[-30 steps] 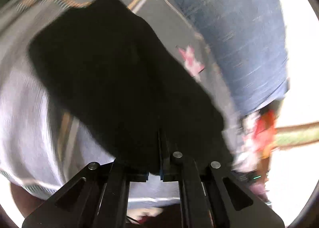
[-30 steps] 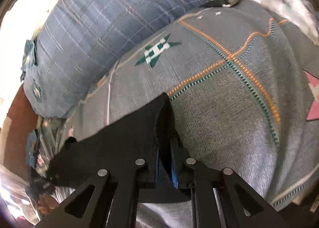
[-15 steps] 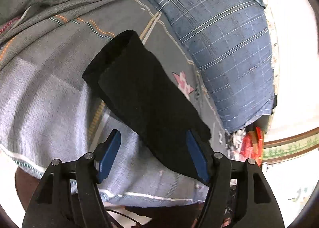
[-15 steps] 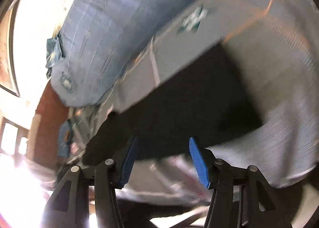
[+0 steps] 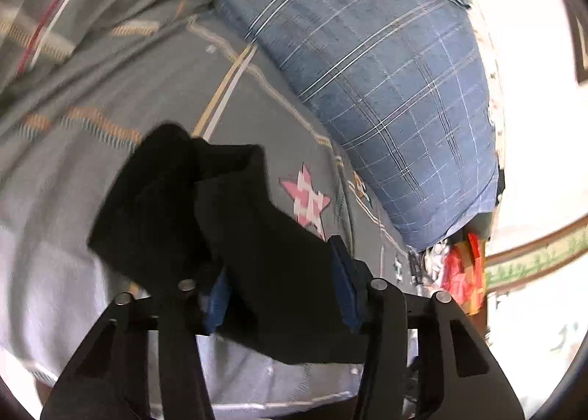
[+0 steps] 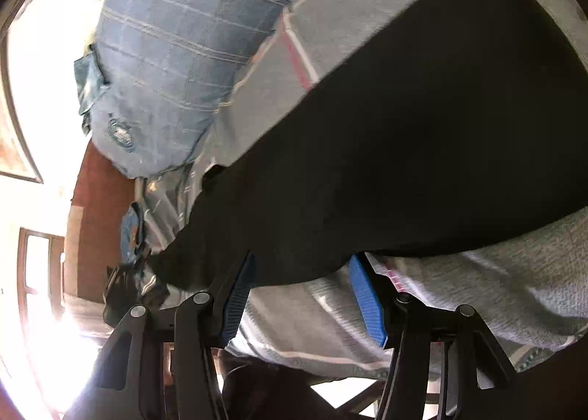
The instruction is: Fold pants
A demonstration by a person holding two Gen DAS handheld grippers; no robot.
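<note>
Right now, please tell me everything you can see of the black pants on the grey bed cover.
The black pants look like soft, matte, plain cloth. They lie folded in layers on the grey patterned bed cover, one end bunched up, near the blue checked pillow. The left gripper is open astride one end; the right gripper is open at their near edge. Neither clamps them.

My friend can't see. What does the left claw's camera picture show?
Black pants lie bunched on a grey patterned bedsheet, with the open left claw around their near edge. A blue checked pillow sits behind.
</note>
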